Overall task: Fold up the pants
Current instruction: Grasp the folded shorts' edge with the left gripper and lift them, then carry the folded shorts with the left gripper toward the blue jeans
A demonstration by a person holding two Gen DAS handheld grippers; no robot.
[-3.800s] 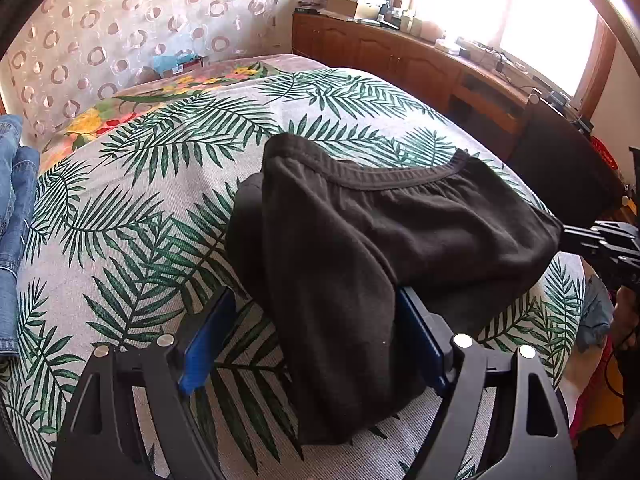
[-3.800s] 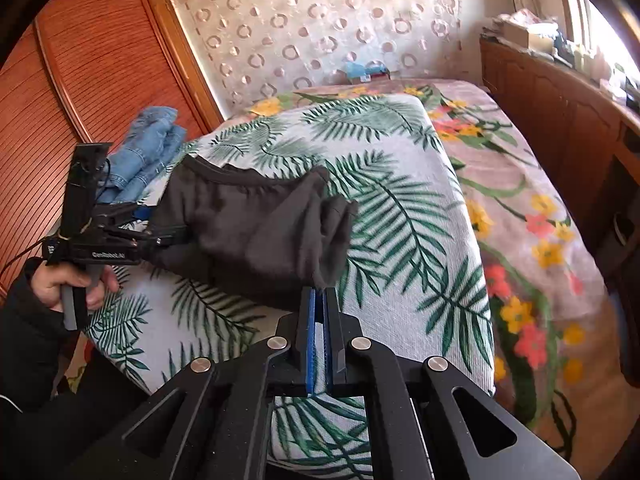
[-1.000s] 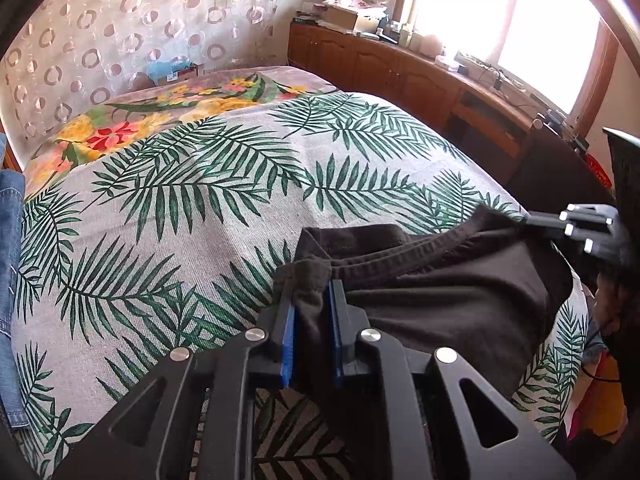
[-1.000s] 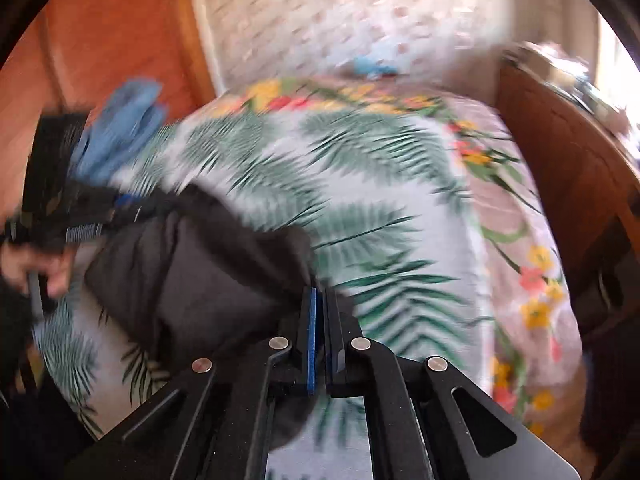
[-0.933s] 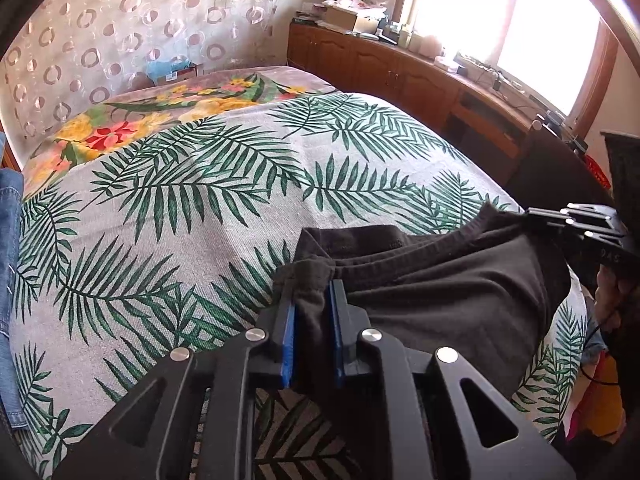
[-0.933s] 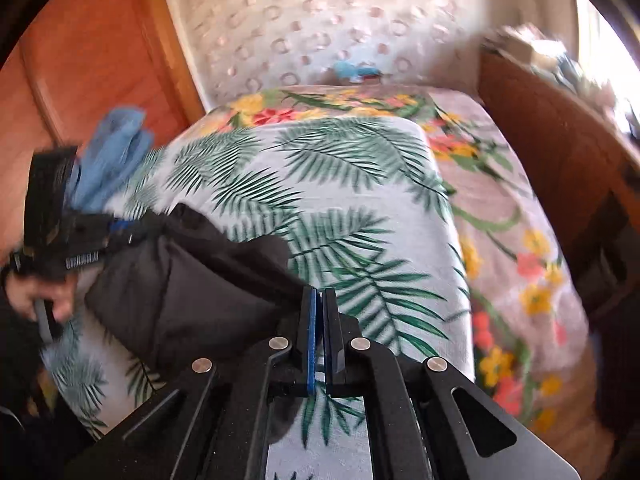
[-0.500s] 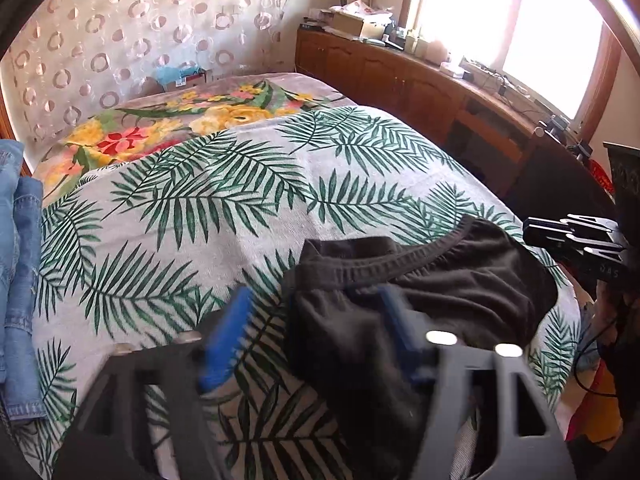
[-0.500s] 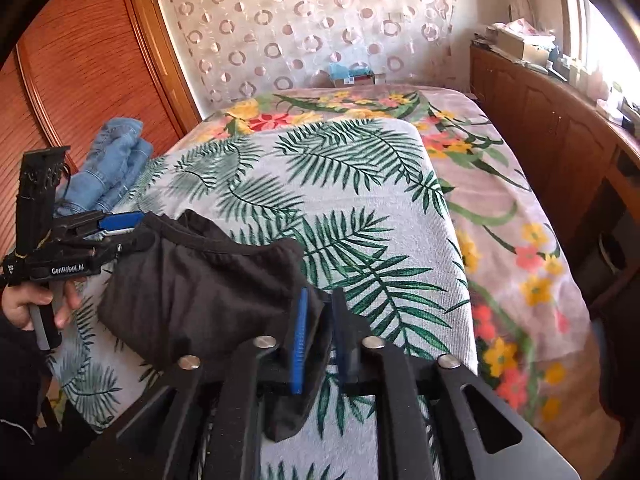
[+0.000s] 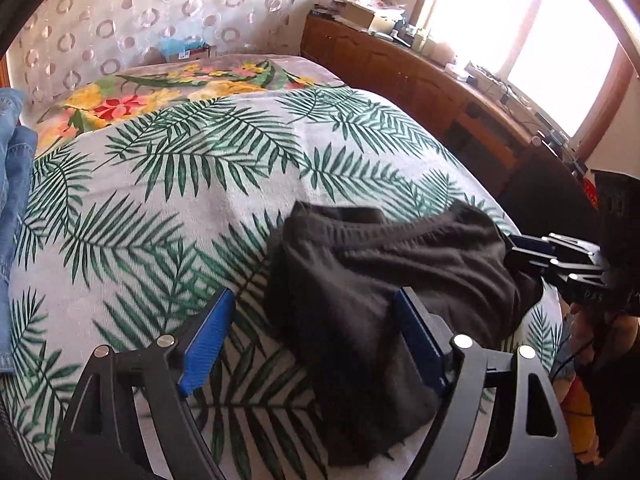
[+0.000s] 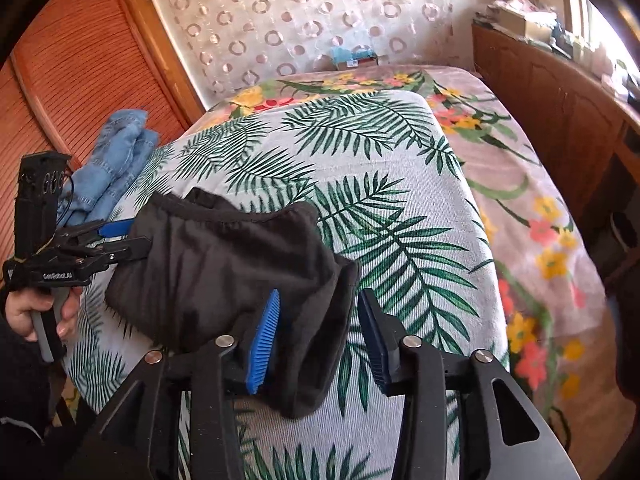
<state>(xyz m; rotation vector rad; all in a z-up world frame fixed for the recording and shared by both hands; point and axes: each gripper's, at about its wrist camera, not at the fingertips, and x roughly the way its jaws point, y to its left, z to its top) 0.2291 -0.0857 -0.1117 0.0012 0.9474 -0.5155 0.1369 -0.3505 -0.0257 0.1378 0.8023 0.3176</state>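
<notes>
The black pants (image 9: 384, 276) lie folded in a compact bundle on the palm-leaf bedspread (image 9: 192, 184), near the bed's front edge. My left gripper (image 9: 316, 340) is open, its blue pads on either side of the bundle's near left corner. My right gripper (image 10: 320, 332) is open too, its pads astride the bundle's right corner (image 10: 320, 344). The pants (image 10: 224, 268) show whole in the right wrist view, with the left gripper (image 10: 124, 240) at their far side. The right gripper (image 9: 532, 252) shows at the pants' right edge in the left wrist view.
Folded blue jeans (image 10: 116, 160) lie on the bed's left side, also in the left wrist view (image 9: 12, 200). A wooden wardrobe (image 10: 72, 72) stands left of the bed, a long wooden sideboard (image 9: 420, 76) under the window on the right. A floral blanket (image 10: 532, 208) covers the bed's far side.
Both grippers were shut on the pants a second ago and have opened, letting the bundle drop onto the bedspread. The left gripper has pulled back slightly.
</notes>
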